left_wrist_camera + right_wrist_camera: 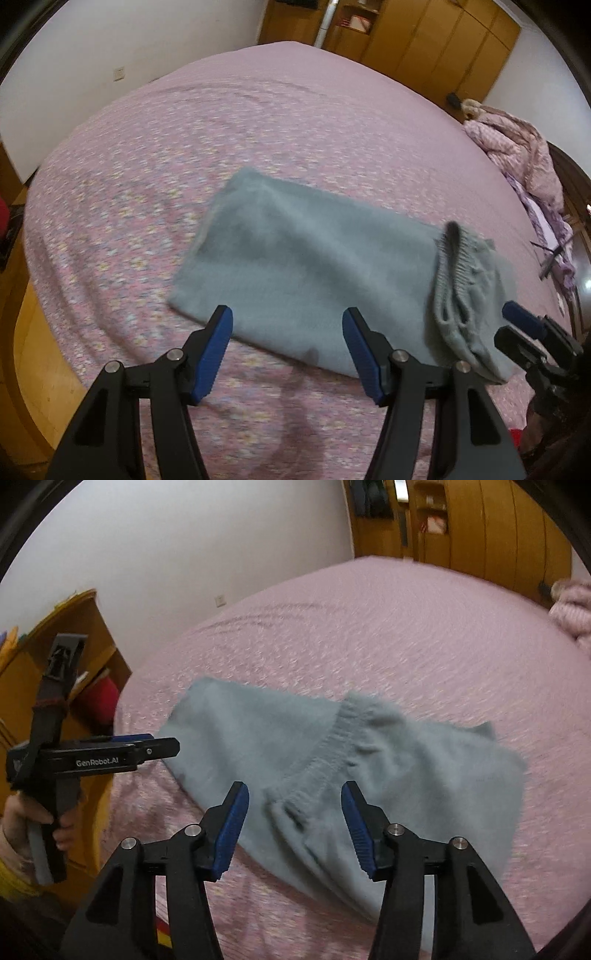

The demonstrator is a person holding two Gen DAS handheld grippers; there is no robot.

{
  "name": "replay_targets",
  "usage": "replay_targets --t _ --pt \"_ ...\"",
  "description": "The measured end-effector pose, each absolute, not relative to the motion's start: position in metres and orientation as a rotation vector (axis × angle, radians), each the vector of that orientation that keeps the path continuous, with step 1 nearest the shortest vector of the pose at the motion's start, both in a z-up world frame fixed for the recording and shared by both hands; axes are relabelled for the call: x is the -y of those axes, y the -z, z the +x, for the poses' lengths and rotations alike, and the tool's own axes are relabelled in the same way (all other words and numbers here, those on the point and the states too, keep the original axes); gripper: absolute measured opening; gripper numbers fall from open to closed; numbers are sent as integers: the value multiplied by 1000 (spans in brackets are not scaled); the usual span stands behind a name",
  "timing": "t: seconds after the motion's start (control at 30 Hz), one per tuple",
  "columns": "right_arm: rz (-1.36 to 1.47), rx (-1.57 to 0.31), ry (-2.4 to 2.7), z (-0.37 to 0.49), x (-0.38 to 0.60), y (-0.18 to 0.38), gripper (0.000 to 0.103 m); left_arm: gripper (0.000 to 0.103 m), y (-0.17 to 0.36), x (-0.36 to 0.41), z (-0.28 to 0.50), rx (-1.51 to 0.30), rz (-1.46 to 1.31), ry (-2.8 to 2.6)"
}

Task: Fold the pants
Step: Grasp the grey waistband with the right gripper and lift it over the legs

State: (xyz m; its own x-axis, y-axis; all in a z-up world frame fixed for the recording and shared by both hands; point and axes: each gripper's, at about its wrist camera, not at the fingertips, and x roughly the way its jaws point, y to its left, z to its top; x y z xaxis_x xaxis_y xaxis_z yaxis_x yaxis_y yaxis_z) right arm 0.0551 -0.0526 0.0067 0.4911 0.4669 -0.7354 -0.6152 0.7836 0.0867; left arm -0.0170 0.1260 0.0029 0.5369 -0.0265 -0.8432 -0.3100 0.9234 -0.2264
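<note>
Grey-blue fleece pants (310, 266) lie folded into a rough rectangle on the pink bedspread (207, 147), their ribbed waistband (454, 280) bunched at the right end. My left gripper (288, 325) hovers open just above the near edge of the pants with nothing between its blue pads. In the right wrist view the same pants (369, 771) lie below my right gripper (293, 799), which is open over the ribbed waistband (332, 753) and holds nothing. The right gripper (524, 321) shows at the lower right of the left wrist view, and the left gripper (147, 744) at the left of the right wrist view.
A crumpled pink quilt (517, 155) lies at the bed's right side. Wooden wardrobes (436, 40) stand behind the bed, and a wooden shelf unit (74, 657) with a red item beside it on the left. A hand (22, 812) grips the left tool's handle.
</note>
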Motion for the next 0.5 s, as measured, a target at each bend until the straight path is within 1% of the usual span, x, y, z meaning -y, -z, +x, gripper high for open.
replay_targets --t 0.17,0.3,0.37,0.5 --pt "-225 -843 -517 57 85 -3 54 65 -8 -97 -3 -1005 -365 -66" --pt "-171 -892 -439 65 115 6 54 65 -12 -69 12 -1024 -353 20" --pt "-141 -910 -411 67 127 11 54 66 -14 -59 19 -1034 -361 55" --pt "-98 -934 -359 68 155 19 54 72 -18 -38 35 -1051 -357 104"
